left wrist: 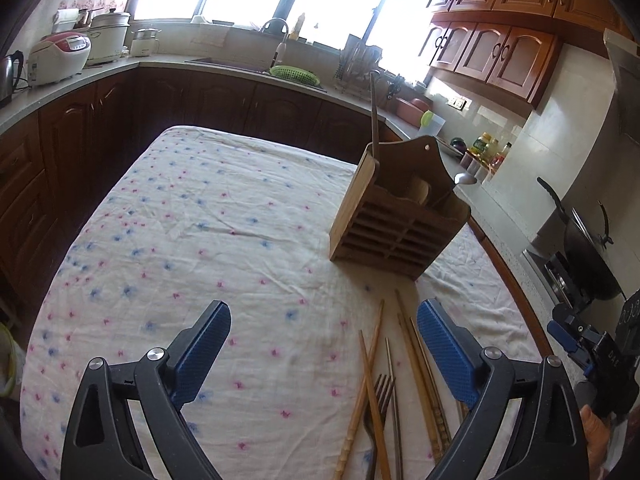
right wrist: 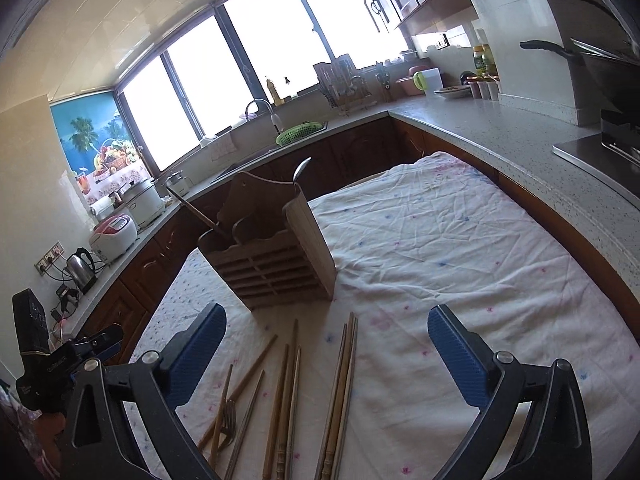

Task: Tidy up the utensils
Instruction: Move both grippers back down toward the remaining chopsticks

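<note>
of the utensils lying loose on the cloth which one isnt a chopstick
The fork, lying among the chopsticks near the front edge: it alone has tines at its end, while the others are plain straight sticks.

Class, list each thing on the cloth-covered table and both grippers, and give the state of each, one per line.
Left gripper: open, empty.
Right gripper: open, empty.
Wooden holder: upright, holding a spoon and a wooden utensil.
Chopsticks: lying loose on the cloth.
Fork: lying among the chopsticks.

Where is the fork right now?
The fork lies on the tablecloth among the loose chopsticks, in front of the wooden holder. In the right wrist view it is at lower left, near the gripper's left finger.
</note>
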A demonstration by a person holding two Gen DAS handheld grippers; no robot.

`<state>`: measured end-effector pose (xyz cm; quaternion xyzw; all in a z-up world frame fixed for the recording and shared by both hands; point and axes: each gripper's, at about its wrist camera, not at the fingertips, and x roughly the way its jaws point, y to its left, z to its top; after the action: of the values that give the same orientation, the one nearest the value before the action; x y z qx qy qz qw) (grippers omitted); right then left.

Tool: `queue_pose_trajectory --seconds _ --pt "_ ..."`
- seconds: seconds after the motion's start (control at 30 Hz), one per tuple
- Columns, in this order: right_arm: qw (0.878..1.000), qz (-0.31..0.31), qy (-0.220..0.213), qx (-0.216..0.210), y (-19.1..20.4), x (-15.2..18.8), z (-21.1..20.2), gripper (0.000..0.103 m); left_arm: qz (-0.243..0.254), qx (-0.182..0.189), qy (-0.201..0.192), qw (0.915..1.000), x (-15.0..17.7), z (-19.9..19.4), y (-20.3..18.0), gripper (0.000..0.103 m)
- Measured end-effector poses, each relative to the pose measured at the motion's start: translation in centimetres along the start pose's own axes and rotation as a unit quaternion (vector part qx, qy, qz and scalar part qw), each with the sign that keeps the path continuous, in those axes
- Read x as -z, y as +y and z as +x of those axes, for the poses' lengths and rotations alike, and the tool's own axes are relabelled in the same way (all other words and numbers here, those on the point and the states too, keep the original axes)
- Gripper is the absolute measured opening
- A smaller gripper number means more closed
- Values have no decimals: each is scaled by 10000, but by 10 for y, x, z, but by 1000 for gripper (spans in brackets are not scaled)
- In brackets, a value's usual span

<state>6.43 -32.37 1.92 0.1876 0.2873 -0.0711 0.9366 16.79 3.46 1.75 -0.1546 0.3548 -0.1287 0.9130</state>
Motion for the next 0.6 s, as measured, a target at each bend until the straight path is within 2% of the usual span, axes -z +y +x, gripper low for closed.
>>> queue_pose_trajectory --seconds 0.2,0.47,0.6 --pt "9996 95 252 86 -12 24 -1 102 -83 -34 299 9995 12 11 0 95" --pt "9987 19 469 206 -12 32 7 101 -33 -27 632 9980 20 31 -8 93" --pt "9975 -152 640 268 -7 34 19 97 108 -12 833 9965 19 49 -16 84"
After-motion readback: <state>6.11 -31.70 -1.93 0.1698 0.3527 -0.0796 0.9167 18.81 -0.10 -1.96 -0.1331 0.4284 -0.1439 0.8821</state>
